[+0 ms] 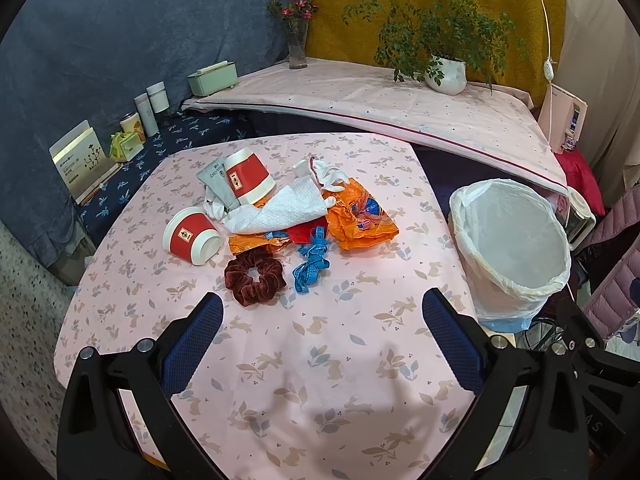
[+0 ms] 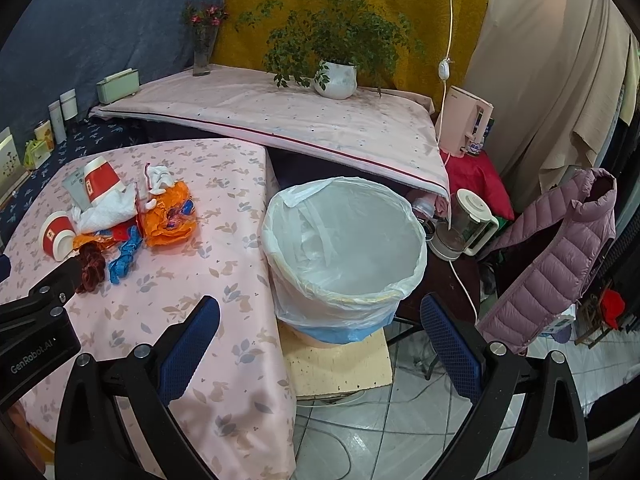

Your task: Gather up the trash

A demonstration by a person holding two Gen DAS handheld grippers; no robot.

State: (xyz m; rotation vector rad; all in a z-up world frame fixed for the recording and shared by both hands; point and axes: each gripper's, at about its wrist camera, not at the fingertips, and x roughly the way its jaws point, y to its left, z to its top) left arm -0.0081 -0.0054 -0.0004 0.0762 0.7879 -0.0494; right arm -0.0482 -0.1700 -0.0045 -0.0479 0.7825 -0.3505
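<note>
Left gripper [image 1: 322, 340], jaws apart and empty, faces the trash heap ahead: paper cup [image 1: 192, 236], scrunchie [image 1: 254, 276], orange wrapper [image 1: 360, 216]. Right gripper [image 2: 320, 344], jaws apart, fronts the lined bin [image 2: 344, 240]. Closing carelessly could snag the worktop [image 1: 320, 380] cloth.

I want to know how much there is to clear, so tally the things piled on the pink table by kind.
Red paper cups: 2
Orange wrappers: 2
White tissue or cloth pieces: 2
Grey packet: 1
Brown scrunchie: 1
Blue tape measure: 1
Total: 9 that I can make out
</note>
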